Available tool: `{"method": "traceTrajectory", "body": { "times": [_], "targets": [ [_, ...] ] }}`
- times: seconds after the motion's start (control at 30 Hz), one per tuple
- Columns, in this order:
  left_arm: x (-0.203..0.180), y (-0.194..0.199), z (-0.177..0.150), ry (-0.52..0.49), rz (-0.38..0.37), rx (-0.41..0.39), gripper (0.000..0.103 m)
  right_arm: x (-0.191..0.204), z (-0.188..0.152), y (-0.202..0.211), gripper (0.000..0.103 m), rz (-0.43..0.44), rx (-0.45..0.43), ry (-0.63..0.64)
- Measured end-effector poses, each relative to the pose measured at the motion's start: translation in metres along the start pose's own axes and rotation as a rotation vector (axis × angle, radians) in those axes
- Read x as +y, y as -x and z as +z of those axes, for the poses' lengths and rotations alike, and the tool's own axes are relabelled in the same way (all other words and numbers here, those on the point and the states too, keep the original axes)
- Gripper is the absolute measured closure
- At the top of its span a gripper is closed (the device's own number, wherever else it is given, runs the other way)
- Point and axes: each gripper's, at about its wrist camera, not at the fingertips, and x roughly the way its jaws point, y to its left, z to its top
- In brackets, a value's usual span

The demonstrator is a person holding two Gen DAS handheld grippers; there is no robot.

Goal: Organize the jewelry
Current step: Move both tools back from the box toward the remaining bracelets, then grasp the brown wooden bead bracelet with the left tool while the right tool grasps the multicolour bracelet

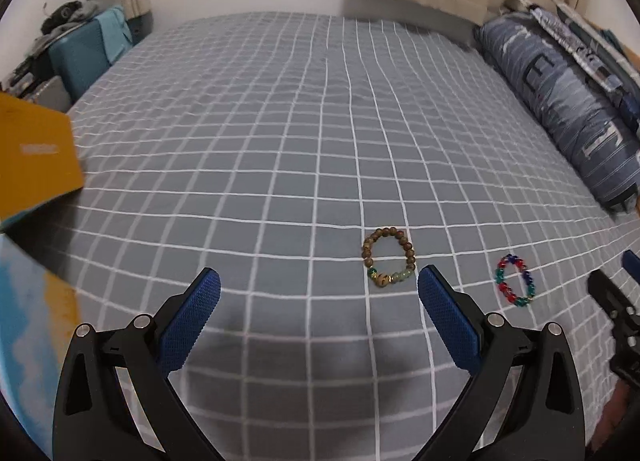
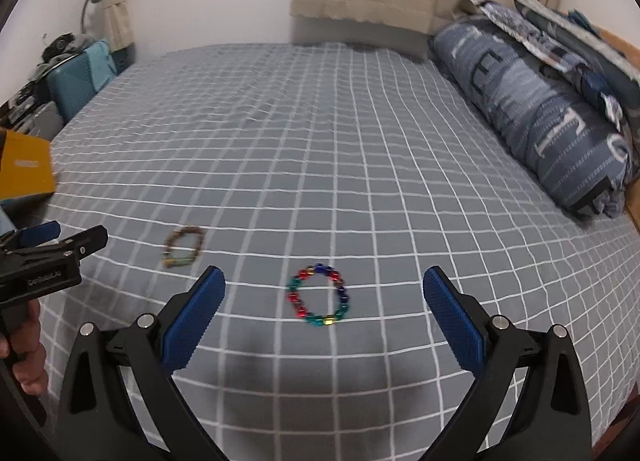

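Note:
A brown wooden-bead bracelet (image 1: 389, 257) with a few green and gold beads lies flat on the grey checked bedsheet (image 1: 280, 133), just ahead of my open left gripper (image 1: 319, 281) and close to its right finger. A bracelet of red, green and blue beads (image 1: 515, 281) lies to its right. In the right wrist view that coloured bracelet (image 2: 319, 295) sits between the tips of my open right gripper (image 2: 323, 281), slightly ahead of them. The brown bracelet (image 2: 184, 247) is blurred at the left there. Neither gripper holds anything.
A yellow box (image 1: 36, 157) stands at the sheet's left edge, with a blue-and-yellow panel (image 1: 28, 325) nearer. Blue patterned pillows (image 2: 532, 101) line the right side. A teal suitcase (image 1: 88, 49) stands beyond the bed. A hand (image 2: 28, 357) holds the left gripper's handle.

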Motion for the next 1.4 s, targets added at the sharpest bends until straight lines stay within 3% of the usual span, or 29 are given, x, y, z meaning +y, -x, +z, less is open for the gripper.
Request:
{"method": "traceTrajectory", "body": {
  "times": [0.23, 0.5, 0.93, 1.4],
  "targets": [
    [-0.021, -0.059, -0.003, -0.03, 0.045, 0.027, 0.006, -0.024, -0.007, -0.046, 0.008, -0.02, 0.045, -0.029],
    [-0.025, -0.095, -0.015, 0.011, 0.025, 0.068, 0.006, -0.03, -0.02, -0.084, 0.015, -0.032, 0.106, -0.029],
    [-0.027, -0.106, -0.014, -0.007, 0.031, 0.051, 0.007, -0.019, -0.04, -0.117, 0.047, -0.011, 0.174, -0.015],
    [-0.037, -0.102, -0.013, -0.078, 0.052, 0.046, 0.06, -0.021, -0.039, -0.116, 0.084, 0.004, 0.184, -0.009]
  ]
}}
